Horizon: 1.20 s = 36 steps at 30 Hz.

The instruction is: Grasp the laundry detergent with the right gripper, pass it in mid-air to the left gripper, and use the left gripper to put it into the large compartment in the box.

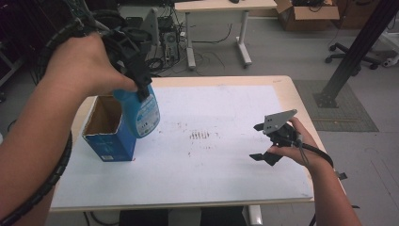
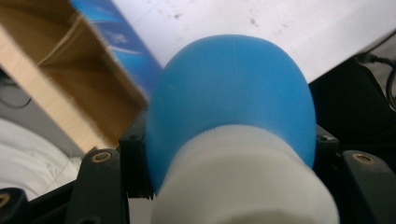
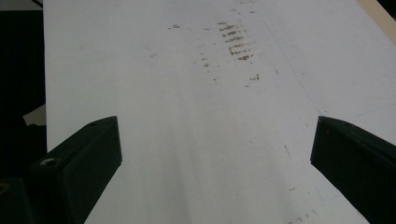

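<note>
A blue bottle (image 1: 143, 113) with a white cap end hangs in the air above the open blue carton (image 1: 109, 128) at the table's left. My left gripper (image 1: 140, 88) is shut on the bottle near its top. In the left gripper view the bottle (image 2: 233, 102) bulges between the black jaws, its white cap toward the camera, with the carton's brown inside (image 2: 70, 79) behind it. My right gripper (image 1: 260, 141) stands open at the right of the table, low over the white sheet (image 3: 210, 116), nothing between its fingers.
The white sheet (image 1: 211, 141) covers most of the tabletop and carries dark scuff marks (image 1: 200, 135) near its middle. Behind the table stand another desk (image 1: 216, 28), tangled cables and a cardboard box (image 1: 306, 14). A black post (image 1: 357, 47) rises at the right.
</note>
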Each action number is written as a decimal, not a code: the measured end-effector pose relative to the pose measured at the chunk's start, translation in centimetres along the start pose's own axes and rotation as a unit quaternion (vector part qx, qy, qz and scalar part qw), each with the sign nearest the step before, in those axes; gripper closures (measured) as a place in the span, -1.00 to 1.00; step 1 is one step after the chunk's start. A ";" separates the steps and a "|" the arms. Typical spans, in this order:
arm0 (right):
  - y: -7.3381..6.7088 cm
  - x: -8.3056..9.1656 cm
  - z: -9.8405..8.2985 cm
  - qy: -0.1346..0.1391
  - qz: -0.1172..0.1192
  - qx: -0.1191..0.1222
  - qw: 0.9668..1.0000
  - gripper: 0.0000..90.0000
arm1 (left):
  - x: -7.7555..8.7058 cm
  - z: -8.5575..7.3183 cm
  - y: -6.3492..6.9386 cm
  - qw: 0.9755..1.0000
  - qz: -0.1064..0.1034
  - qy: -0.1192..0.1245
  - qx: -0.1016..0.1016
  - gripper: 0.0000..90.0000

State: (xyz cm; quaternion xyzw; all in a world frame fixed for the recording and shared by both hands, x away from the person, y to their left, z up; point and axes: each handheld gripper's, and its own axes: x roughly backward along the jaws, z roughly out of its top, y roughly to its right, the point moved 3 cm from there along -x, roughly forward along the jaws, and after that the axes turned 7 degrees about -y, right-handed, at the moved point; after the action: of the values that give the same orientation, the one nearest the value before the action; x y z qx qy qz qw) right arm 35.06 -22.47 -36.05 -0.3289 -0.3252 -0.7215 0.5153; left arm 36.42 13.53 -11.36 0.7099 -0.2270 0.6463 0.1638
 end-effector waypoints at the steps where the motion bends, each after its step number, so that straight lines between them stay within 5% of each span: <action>1: 0.1 0.1 0.0 -0.001 0.000 0.001 1.000 -0.96 | 0.3 -0.1 -0.4 1.000 -0.001 0.001 0.007 -0.16; 10: 0.4 0.4 -0.2 -0.006 -0.005 -0.001 1.000 -0.96 | 1.6 -0.4 -3.8 0.998 -0.005 0.011 0.069 -0.16; 20: 0.6 0.3 -0.7 -0.011 -0.007 -0.005 1.000 -0.96 | 2.3 -1.3 -7.3 0.992 -0.002 0.012 0.125 -0.16; 25: 0.8 0.4 -0.9 -0.012 -0.009 -0.008 1.000 -0.96 | 2.6 -1.9 -8.8 0.988 -0.003 0.014 0.153 -0.16; 34: 1.1 0.5 -0.7 -0.019 -0.006 -0.005 1.000 -0.95 | 2.5 -2.5 -11.2 0.978 0.004 0.020 0.209 -0.16; 36: 1.2 0.6 -0.7 -0.024 -0.008 -0.003 1.000 -0.95 | 2.2 -2.5 -11.8 0.974 0.001 0.023 0.226 -0.16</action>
State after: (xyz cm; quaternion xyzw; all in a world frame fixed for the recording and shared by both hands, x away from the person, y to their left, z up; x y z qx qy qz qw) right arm 35.91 -23.65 -35.81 -0.3456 -0.3376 -0.7183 0.5006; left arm 40.75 24.54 -8.15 0.7130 -0.0720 0.6974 0.0035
